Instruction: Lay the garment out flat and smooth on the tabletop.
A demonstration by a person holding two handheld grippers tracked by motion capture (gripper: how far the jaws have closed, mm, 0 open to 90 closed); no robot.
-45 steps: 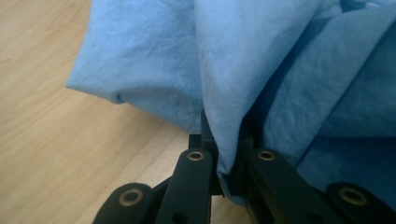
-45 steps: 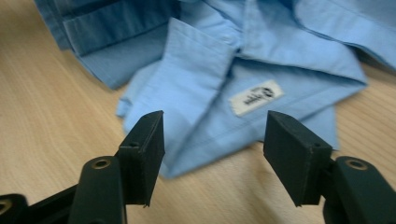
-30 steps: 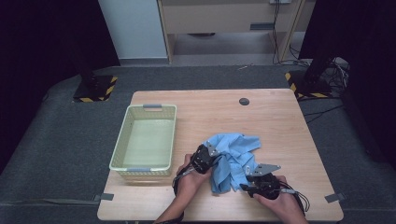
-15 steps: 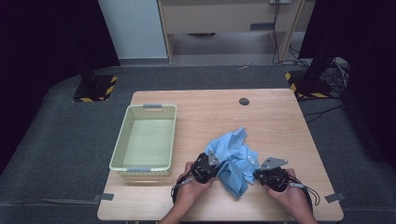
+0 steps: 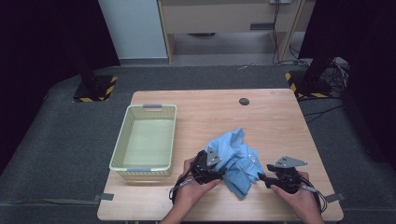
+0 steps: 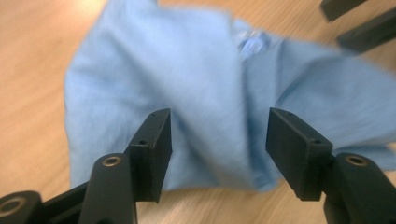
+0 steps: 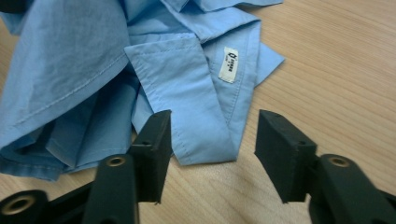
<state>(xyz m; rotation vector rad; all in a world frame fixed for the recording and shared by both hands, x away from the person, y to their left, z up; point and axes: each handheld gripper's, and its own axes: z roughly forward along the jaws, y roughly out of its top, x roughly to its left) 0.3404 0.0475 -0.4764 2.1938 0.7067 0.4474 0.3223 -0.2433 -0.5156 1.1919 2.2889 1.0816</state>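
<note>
On the wooden table, the pale green basket stands empty at the left. The light blue shirt lies crumpled near the front edge, between both tools. Left gripper and right gripper both gape, holding nothing. Gathering the shirt looks barely begun; basketing it likely remains.

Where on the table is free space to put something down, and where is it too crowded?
Free: the far strip of the table between the basket and the small dark disc, and the right side beyond the blue shirt. Crowded: the near edge, where the left gripper and right gripper flank the shirt.
</note>
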